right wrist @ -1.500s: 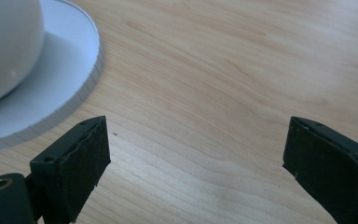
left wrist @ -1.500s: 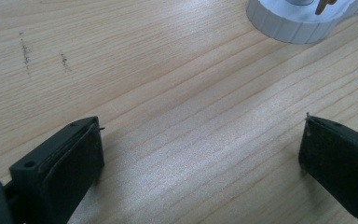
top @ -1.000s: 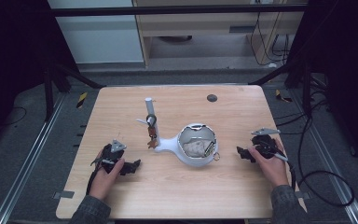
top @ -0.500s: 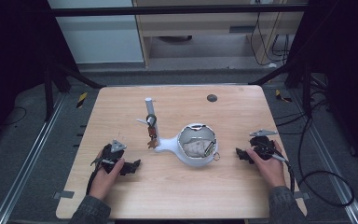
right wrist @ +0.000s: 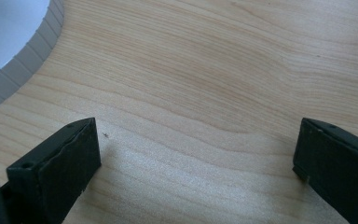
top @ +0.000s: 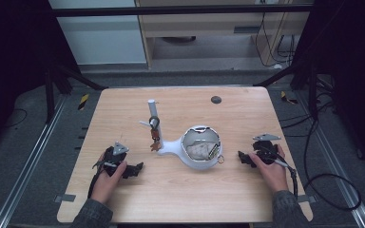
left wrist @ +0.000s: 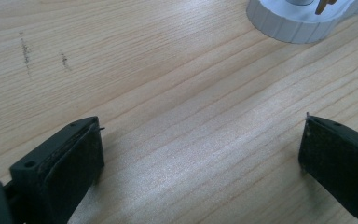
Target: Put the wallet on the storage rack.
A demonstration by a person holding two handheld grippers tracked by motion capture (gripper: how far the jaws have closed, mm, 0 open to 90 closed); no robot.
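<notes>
Nearest the person, both claws are being rested low on the wooden surface (top: 180, 199). The left claw (top: 135, 169) is being held spread, with nothing between its jaws; in the left gripper view only bare wood is being seen between them. The right claw (top: 243, 157) is being held spread too; its jaws have just been opening, and nothing is lying between them in the right gripper view.

Between the claws, mid-surface, the white holder (top: 197, 149) is sitting: a round ribbed-rim dish with a narrow neck being run out toward the left claw's side, ending in a base for an upright white post (top: 152, 110). Its long axis is being read as running dish-to-post, slanting slightly away from the person at the post end.

It is being judged as rigid moulded plastic, light, fairly slick, and likely to slide if pushed. The ribbed rim (right wrist: 32, 42) is being favoured as the hold point on the right; the neck (top: 170, 147) on the left.

A key ring with tags (top: 154, 135) is being hung on the post: loose, likely to swing. A small ring (top: 221, 159) is being seen at the dish's near-right edge. The dish contents are too blurred to tell.

Farthest off, a dark round spot (top: 216, 99) is lying near the far edge.
</notes>
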